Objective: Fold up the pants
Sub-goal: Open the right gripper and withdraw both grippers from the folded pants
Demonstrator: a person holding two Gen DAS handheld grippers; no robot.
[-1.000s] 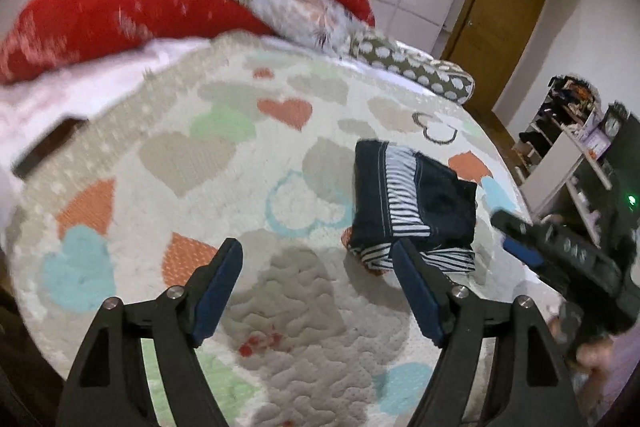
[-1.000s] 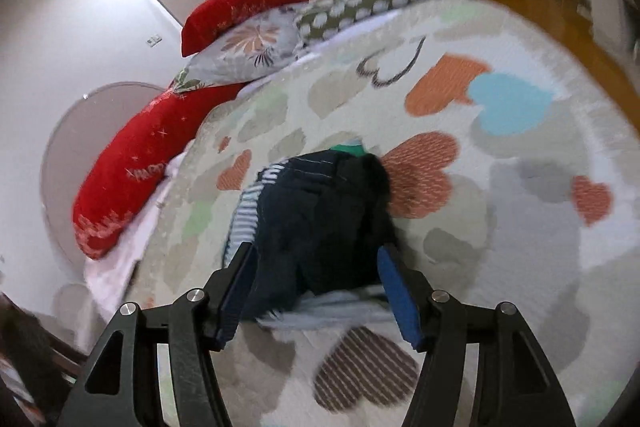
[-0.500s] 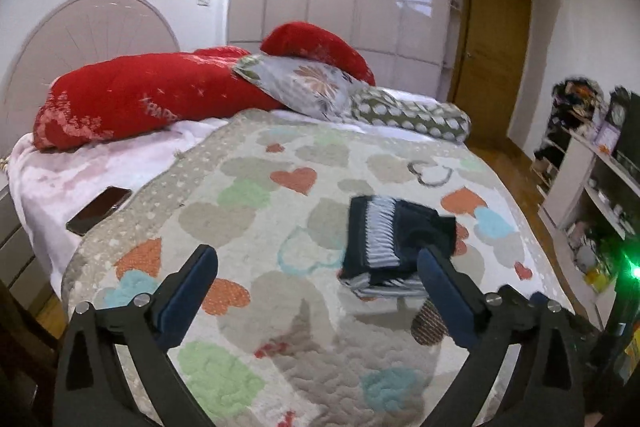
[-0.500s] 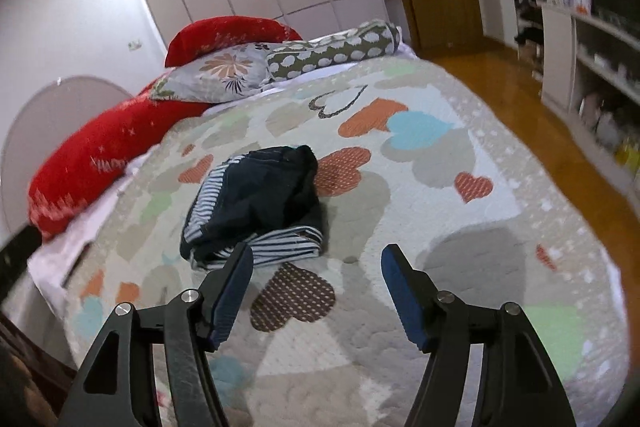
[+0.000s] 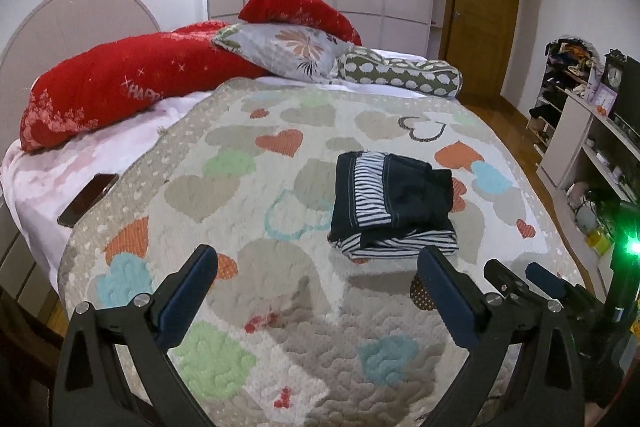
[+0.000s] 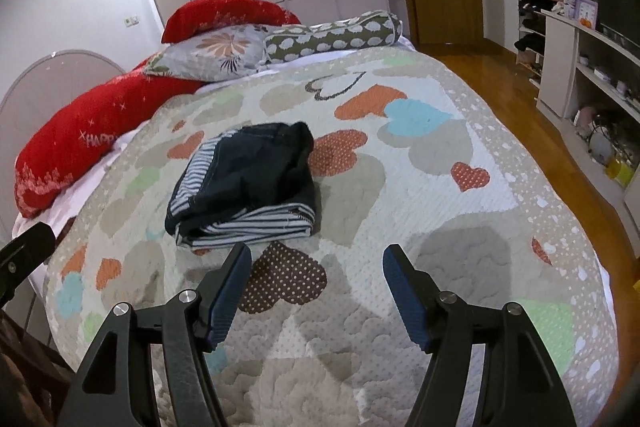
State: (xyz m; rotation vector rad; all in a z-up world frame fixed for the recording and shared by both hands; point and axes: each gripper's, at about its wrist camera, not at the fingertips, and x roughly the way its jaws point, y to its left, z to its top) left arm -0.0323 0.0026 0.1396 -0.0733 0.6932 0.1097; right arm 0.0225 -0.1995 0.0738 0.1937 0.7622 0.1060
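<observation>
Pants (image 5: 394, 203) lie folded into a compact dark bundle with a black-and-white striped lining showing, resting on the heart-patterned quilt (image 5: 248, 195) that covers the bed. The bundle sits toward the middle of the quilt, beyond both tools and touched by neither. The left tongs (image 5: 316, 267) stand spread wide with nothing between their blue pads, only bare quilt below them. The right tongs (image 6: 316, 267) are also parted and empty, their gap narrower than the left pair's; a brown dotted heart shows between their pads. In the left wrist view the right tool appears at the lower right edge, near a green light. Red pillows (image 5: 120, 87), a floral pillow (image 5: 288, 51) and a spotted bolster (image 5: 400, 75) crowd the head of the bed. A dark phone (image 5: 88, 199) lies on the pink sheet beside the quilt's edge
</observation>
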